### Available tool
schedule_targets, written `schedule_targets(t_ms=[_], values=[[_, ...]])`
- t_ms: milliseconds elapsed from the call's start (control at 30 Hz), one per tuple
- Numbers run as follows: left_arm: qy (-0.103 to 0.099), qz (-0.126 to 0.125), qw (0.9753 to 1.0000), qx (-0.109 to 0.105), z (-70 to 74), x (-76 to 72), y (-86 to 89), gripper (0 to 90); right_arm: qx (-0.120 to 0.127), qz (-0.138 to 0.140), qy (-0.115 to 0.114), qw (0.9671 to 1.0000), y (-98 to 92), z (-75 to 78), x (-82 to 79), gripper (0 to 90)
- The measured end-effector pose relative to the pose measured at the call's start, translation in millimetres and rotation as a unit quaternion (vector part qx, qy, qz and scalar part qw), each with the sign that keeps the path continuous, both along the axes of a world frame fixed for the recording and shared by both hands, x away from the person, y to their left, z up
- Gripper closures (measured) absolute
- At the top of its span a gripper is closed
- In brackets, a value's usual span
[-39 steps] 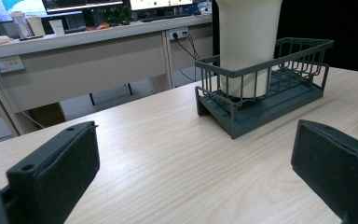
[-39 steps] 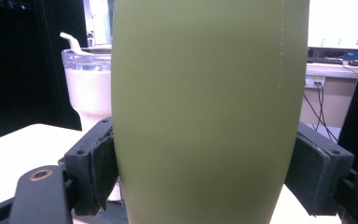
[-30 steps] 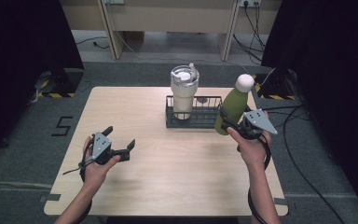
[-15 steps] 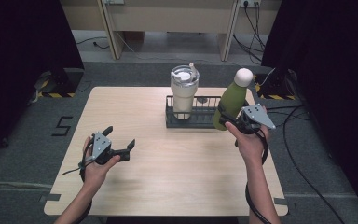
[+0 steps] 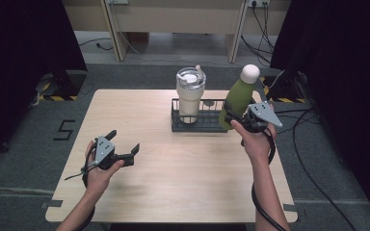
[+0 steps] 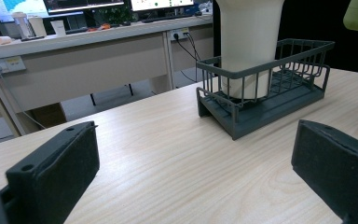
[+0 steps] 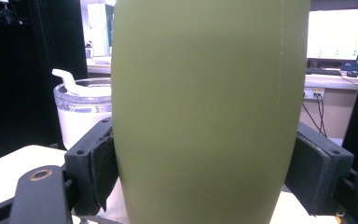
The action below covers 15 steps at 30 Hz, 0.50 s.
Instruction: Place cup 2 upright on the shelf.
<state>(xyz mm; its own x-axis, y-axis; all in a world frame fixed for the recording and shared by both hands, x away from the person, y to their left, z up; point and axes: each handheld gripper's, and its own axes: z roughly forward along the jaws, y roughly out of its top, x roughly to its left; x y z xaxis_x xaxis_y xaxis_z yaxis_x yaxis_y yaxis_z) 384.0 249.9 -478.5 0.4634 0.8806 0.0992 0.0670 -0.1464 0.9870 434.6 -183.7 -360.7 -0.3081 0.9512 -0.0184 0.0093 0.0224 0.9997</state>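
Cream tumbler (image 5: pixel 190 94) in rack (image 5: pixel 207 126), green bottle (image 5: pixel 238 98) lifted

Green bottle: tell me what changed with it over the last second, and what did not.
The right gripper, shut on the green bottle, has carried it up and toward the wire rack; the bottle leans, its white cap tipped to the right, its base at the rack's right end. The cream tumbler stayed in the rack's left end. The left gripper stayed open and idle over the table.
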Motion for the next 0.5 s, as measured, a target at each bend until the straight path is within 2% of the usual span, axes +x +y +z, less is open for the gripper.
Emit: schedule_targets(t_ms=[500], values=[[0.000, 0.001, 1.0000, -0.001, 0.1, -0.3, 0.5, 0.0, 0.003, -0.003, -0.005, 1.0000, 4.3, 4.9, 10.9, 21.1]])
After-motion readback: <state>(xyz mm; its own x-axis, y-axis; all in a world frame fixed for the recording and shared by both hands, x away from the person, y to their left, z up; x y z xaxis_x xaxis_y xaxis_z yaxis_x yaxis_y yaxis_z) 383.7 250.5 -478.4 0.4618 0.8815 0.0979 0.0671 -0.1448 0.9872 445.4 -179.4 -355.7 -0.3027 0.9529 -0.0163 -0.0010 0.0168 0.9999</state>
